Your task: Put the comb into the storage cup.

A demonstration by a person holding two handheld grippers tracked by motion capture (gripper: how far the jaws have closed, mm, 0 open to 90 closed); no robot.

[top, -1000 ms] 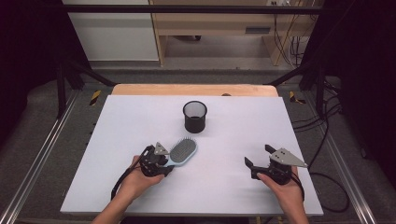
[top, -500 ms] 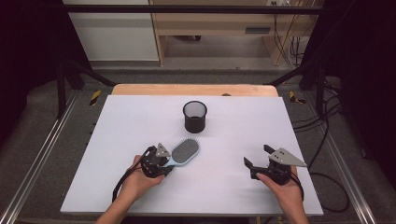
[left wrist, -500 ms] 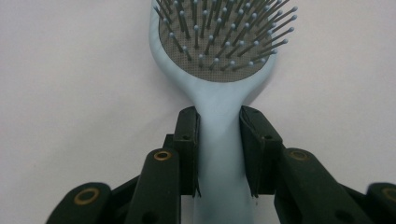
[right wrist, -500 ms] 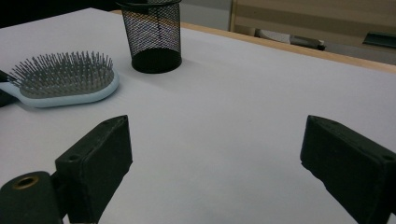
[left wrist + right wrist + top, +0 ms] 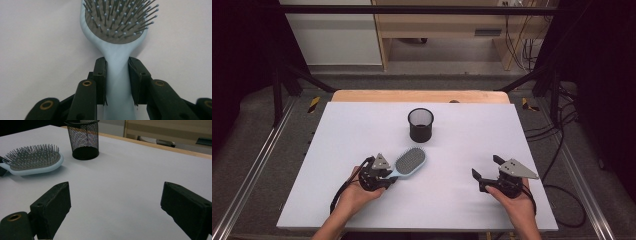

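A light blue hairbrush [image 5: 410, 161] lies bristles up on the white table [image 5: 357, 125], its head pointing toward the far right. My left gripper [image 5: 392, 176] is shut on its handle; in the left gripper view both jaws press the handle's sides [image 5: 117, 75]. My right gripper [image 5: 485, 166] is at the front right with its jaws wide open and nothing between them [image 5: 116, 195]. In the right gripper view the hairbrush [image 5: 32, 161] lies off to the left.
A black mesh cup [image 5: 420, 125] stands upright behind the brush near the table's middle, seen also as the cup [image 5: 84, 140] in the right gripper view. A wooden strip [image 5: 422, 96] runs along the table's far edge. Cables trail at the right.
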